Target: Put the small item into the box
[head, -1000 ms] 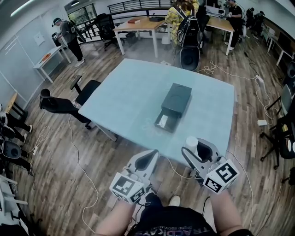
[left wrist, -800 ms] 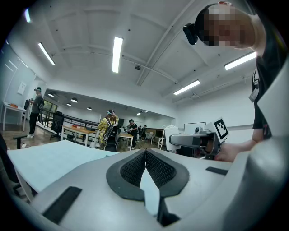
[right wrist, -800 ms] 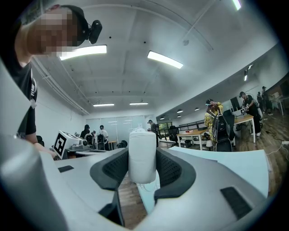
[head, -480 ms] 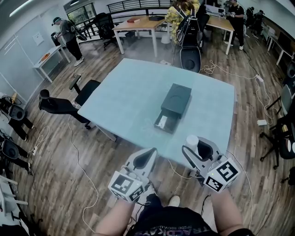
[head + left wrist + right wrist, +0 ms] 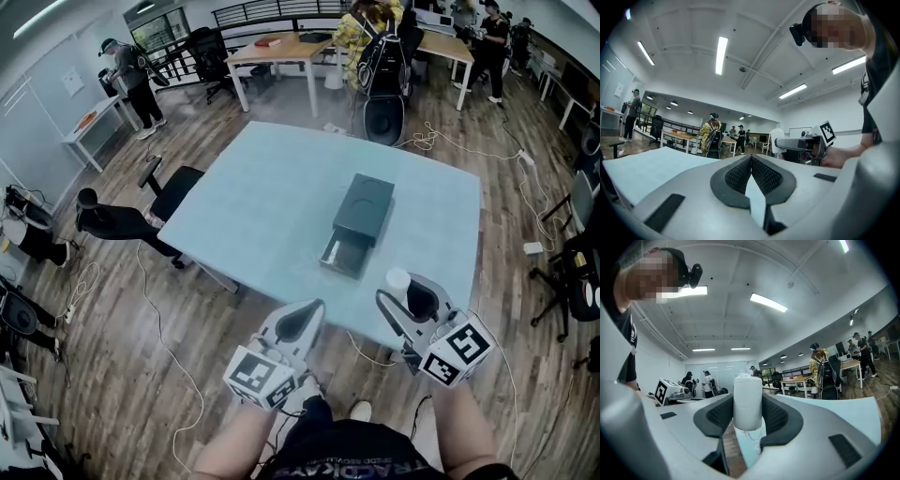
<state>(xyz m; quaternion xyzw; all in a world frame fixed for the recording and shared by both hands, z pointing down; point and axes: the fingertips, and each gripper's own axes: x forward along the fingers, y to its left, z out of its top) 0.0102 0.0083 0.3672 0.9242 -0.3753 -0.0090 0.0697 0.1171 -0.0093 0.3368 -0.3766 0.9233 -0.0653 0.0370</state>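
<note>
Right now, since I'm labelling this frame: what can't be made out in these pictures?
- Open drawer of the dark grey rectangular box: contents too small, head view.
- White cylindrical item: head view shows only its top; the right tool hides the rest.
- Box: absent from both gripper views.

Right hand-held gripper (image 5: pixel 748 416): both black ribbed pads (image 5: pixel 777 414) pressed on a white cylinder (image 5: pixel 748 399), upright, its top standing above the jaws. Pale blue desk (image 5: pixel 843 411) ahead, to the right. Wood-plank floor (image 5: pixel 733 460) under the jaws. People (image 5: pixel 820 366) standing far back.
</note>
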